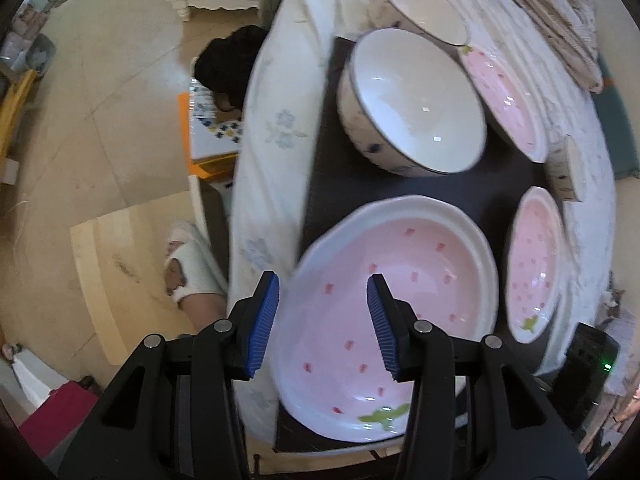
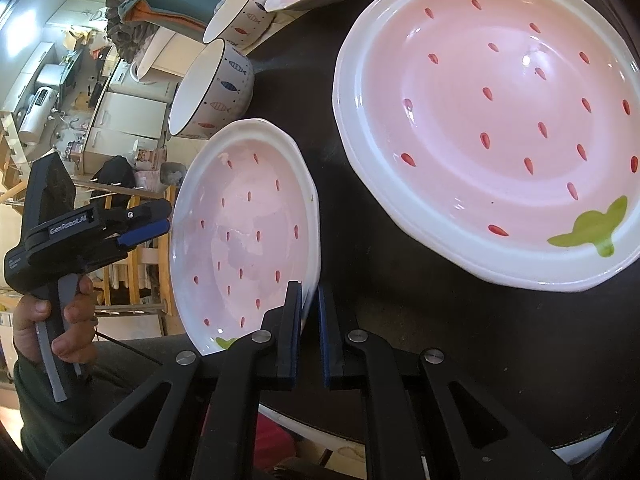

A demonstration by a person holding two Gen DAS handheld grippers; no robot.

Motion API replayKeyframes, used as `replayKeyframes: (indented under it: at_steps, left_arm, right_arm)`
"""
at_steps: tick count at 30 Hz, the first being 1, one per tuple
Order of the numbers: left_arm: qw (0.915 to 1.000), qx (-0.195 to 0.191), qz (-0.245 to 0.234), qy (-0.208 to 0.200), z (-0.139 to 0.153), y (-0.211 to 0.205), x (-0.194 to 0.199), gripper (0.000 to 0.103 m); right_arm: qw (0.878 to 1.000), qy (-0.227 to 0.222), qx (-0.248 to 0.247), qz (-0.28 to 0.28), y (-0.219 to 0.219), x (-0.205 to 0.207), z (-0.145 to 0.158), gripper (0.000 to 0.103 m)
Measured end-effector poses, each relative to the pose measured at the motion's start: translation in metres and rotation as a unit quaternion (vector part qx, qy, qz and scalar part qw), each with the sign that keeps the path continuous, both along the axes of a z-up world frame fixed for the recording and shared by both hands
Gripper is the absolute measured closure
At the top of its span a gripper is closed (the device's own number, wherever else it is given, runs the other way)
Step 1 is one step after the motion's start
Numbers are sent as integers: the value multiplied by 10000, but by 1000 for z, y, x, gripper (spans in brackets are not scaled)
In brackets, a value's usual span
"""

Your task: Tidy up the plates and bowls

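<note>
A large pink strawberry plate (image 1: 400, 304) (image 2: 492, 120) lies flat on the dark mat (image 1: 324, 160). My left gripper (image 1: 324, 278) (image 2: 166, 218) hovers open above its left rim, touching nothing. My right gripper (image 2: 310, 286) is shut on the rim of a smaller pink strawberry plate (image 2: 244, 232) (image 1: 536, 264), which it holds tilted up on edge beside the large plate. Two white fish-pattern bowls (image 1: 416, 100) (image 1: 420, 4) stand farther back, with a third pink plate (image 1: 508, 96) next to them. A small bowl (image 1: 568, 168) sits on the right.
The mat lies on a white floral cloth (image 1: 272, 128) whose edge drops to the floor on the left. A slippered foot (image 1: 188, 268) and a wooden board (image 1: 120, 264) are down there. Folded fabric (image 1: 560, 12) lies at the back right.
</note>
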State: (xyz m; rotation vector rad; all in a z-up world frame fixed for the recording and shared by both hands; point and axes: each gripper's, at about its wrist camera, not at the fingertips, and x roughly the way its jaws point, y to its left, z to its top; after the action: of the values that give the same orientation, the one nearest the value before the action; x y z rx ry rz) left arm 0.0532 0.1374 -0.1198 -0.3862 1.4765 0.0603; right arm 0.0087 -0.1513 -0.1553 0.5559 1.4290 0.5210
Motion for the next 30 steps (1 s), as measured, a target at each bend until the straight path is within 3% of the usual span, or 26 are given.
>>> replayKeyframes:
  at_steps: [9,16,21,23,27,30]
  left_arm:
    - [9980,-210,-116,585,-41,-7,-1,61]
    - [9973,75,-407,604,-42,-19,-1,66]
    - [9979,98,-419,488,-41,-22,-4,65]
    - [9983,120,-404,414,-39,-23,-6,65]
    - [9991,71,-270,315,-36,-20,-10,65]
    - [9992,-34,-315,244,-33,-23,-12,66]
  right_arm:
    - [9999,38,106,-58,-1,1,-3,95]
    - [9999,49,-40,156,16,18,-14,89]
    - [9999,93,126,31,13,27,-21,88]
    - [9999,-25,41,134,17,26,-18,88]
    - [9933,-744,-612,643,33,17,5,86]
    - [9907,-1017,-606,676,35,14,22,86]
